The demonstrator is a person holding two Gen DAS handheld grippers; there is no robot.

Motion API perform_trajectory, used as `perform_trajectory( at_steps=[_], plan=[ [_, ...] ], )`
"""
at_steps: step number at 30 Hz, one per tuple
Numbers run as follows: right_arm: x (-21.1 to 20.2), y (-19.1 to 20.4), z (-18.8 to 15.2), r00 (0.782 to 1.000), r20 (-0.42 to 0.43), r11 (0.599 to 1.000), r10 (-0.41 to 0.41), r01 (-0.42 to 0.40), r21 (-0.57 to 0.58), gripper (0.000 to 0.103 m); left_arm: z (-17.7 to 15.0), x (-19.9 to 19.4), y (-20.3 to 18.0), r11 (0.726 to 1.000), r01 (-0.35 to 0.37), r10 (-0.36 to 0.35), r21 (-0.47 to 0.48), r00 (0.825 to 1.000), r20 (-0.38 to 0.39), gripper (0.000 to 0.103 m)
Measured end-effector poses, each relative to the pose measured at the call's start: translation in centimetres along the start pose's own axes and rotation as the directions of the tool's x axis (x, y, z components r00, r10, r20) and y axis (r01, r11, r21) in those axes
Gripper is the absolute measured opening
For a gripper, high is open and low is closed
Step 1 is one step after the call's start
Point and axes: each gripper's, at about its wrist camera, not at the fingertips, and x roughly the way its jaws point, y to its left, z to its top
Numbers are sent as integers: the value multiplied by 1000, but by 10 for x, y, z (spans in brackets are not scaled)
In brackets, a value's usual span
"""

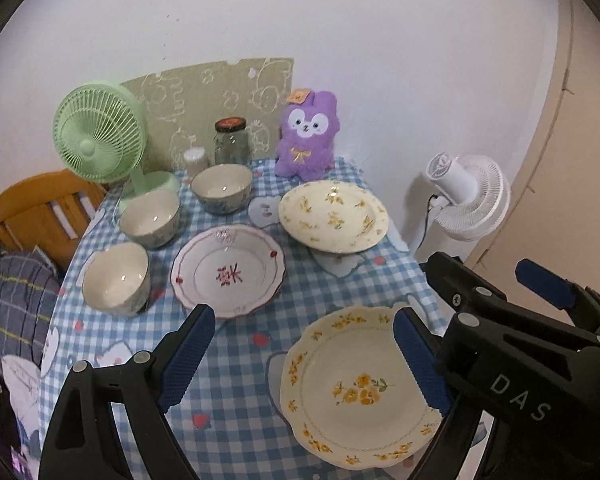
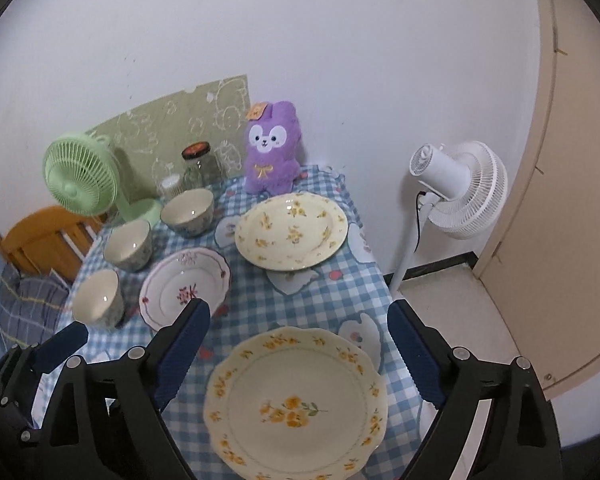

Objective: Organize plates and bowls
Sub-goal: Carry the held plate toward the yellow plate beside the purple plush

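Both the left gripper (image 1: 304,344) and right gripper (image 2: 299,338) hover spread wide, gripping nothing. The right frames the nearest cream scalloped plate with yellow flowers (image 2: 296,404), likely first to stack; other plates and three bowls lie apart on the checked tablecloth (image 2: 300,300)

Left wrist view: left tool's right finger (image 1: 420,364) covers part of the near yellow-flowered plate (image 1: 356,392) rim. Near bowl (image 1: 116,280) hides its own base. Small container (image 1: 195,160) beside the jar (image 1: 231,142): contents too small to tell. Right wrist view: the near plate's front rim is cut off by the bottom edge; table (image 2: 300,296) front edge is out of frame.
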Motion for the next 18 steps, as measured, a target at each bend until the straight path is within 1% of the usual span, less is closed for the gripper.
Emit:
perform_trajectory(
  at_steps=[3,7,10,16,18],
  plan=[
    [-8,5,8,999,30,1000,-21,21,5,93,8,-4,3,1000,19,-19,10,1000,23,94],
    [-12,9,19,998,47,999,-47,47,2,94,19,-7,6,1000,17,-18,12,999,33,94],
    [-14,11,28,996,76,999,-42,43,-13,94,28,-8,7,1000,22,-23,10,999,49,95],
    [0,6,49,997,72,999,-25,28,-38,94,45,4,6,1000,8,-7,-15,998,66,95],
    [9,3,57,997,64,998,-31,34,-45,94,53,12,4,1000,-5,6,-22,999,54,95]
  ],
)
